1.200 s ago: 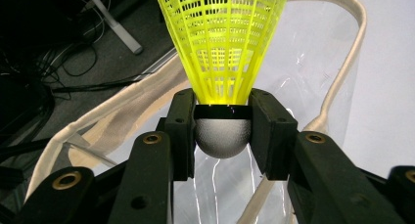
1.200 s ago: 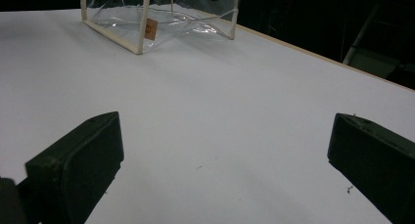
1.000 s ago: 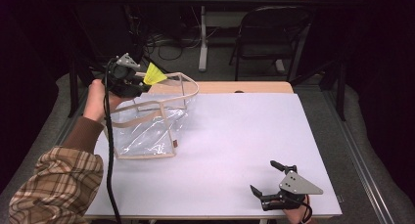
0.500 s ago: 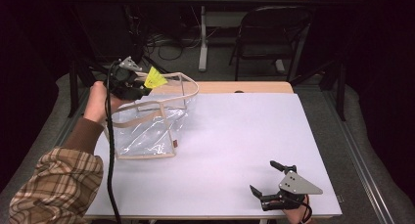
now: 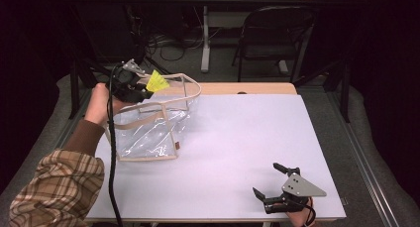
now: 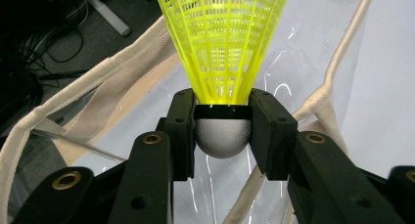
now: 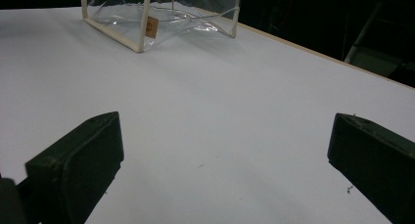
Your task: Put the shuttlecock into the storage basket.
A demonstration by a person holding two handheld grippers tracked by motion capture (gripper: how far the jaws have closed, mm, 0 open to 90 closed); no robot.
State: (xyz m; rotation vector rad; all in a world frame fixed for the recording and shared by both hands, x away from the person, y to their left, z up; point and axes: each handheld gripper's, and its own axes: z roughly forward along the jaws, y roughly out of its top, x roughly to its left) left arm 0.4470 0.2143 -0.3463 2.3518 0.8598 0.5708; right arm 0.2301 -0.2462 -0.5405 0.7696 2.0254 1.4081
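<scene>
One shuttlecock (image 6: 222, 48) above clear bag (image 5: 148, 133), uninserted.

Left arm raised and clamped, right gripper low and wide open

The left forearm, in a plaid sleeve (image 5: 54, 187), reaches forward and up from the near left, its hand (image 5: 99, 104) gripping the left gripper (image 5: 141, 90) held high over the far left of the table, jaws closed tight on the rounded cork of a shuttlecock (image 6: 222, 136). The right gripper (image 5: 275, 185) sits low at the near right edge, grey plate on top, jaws spread wide apart and pointing left.
</scene>
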